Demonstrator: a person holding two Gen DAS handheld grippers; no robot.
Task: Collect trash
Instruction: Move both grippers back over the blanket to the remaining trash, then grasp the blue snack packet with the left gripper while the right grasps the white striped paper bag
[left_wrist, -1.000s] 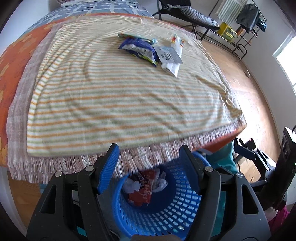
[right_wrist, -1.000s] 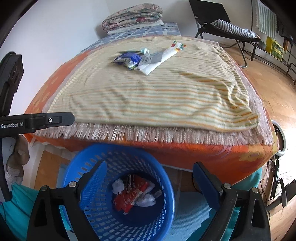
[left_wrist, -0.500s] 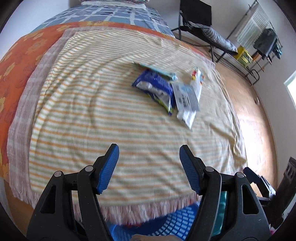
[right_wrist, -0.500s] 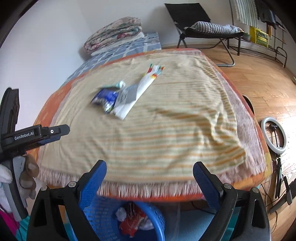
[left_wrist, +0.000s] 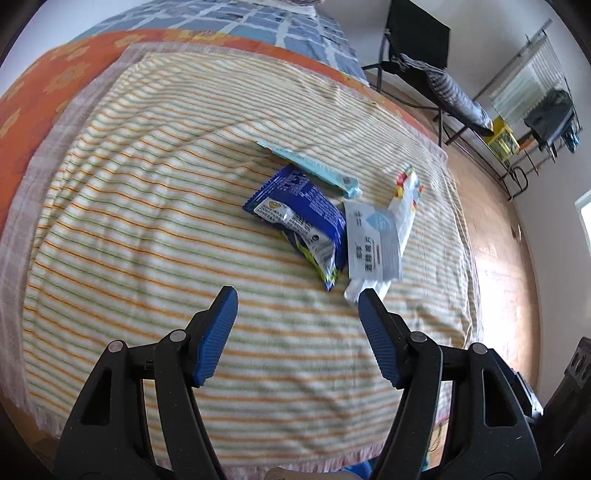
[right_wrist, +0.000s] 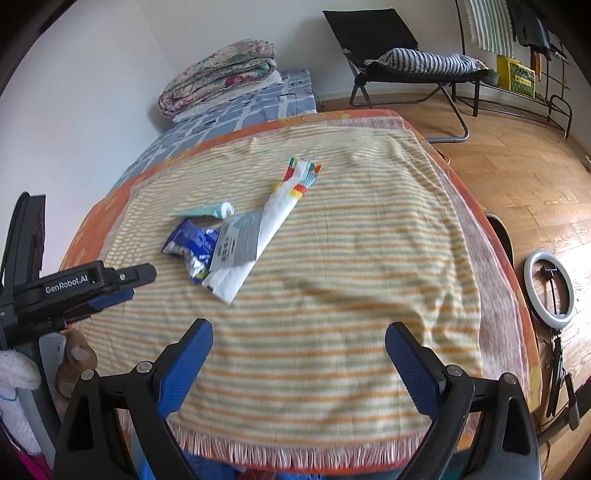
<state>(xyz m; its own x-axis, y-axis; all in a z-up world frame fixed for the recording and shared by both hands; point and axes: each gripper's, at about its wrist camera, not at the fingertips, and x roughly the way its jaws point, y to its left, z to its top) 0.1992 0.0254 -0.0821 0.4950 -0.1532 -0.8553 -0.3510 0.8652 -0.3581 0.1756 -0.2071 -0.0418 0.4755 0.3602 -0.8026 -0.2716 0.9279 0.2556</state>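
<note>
We have swung up from the basket to hover near the blue wrapper (left_wrist: 299, 210), left gripper (left_wrist: 297, 295) and right gripper (right_wrist: 299, 328) both spread (holding nothing), ready for another piece of trash

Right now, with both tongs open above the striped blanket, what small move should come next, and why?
Probably ease the left tongs forward onto the blue snack wrapper: they hold nothing, and the wrapper lies just ahead, overlapped by the grey-and-white packet.
</note>
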